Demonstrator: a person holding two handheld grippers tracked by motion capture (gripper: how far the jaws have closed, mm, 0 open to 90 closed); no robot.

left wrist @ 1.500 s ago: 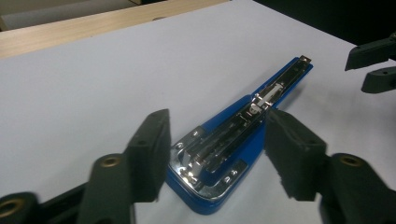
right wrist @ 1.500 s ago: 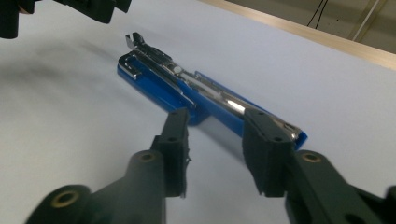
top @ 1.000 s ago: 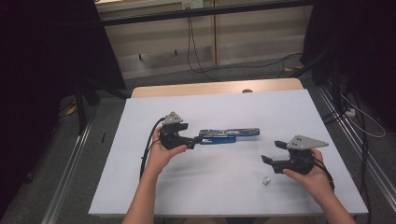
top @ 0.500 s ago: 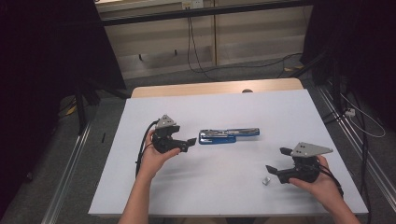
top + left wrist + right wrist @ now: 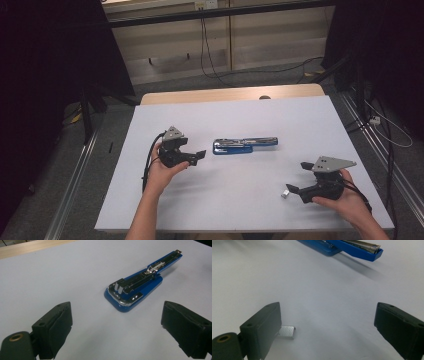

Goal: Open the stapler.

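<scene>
Staples (image 5: 287, 330), a short silvery strip of them, lie on the white tabletop (image 5: 235, 210) just beside the inner face of one pad of the right tongs (image 5: 295, 191); in the right gripper view the strip pokes out from behind that pad, near its base, not centred in the gap. These tongs are released: their jaws have just been opening and now stand wide, with only the strip's end inside the gap and nothing pressed. The likely step is picking the strip up, so the tongs should shift sideways until the strip sits midway between the pads, drop low enough that the pads almost graze the tabletop, then close across the strip's narrow sides. A clumsy, off-centre squeeze could flick so small and light a piece away or break the row apart.

Farther out, beyond the right tongs and ahead of the left tongs (image 5: 196, 156), lies the blue stapler (image 5: 245, 145), flat on the tabletop with its top swung open and the metal channel (image 5: 140, 281) exposed. The left tongs are also released, jaws spread and empty, pointing at the stapler's broad hinged end from a short way off. They seem well placed to pin that end down while the strip is fed into the channel.
</scene>
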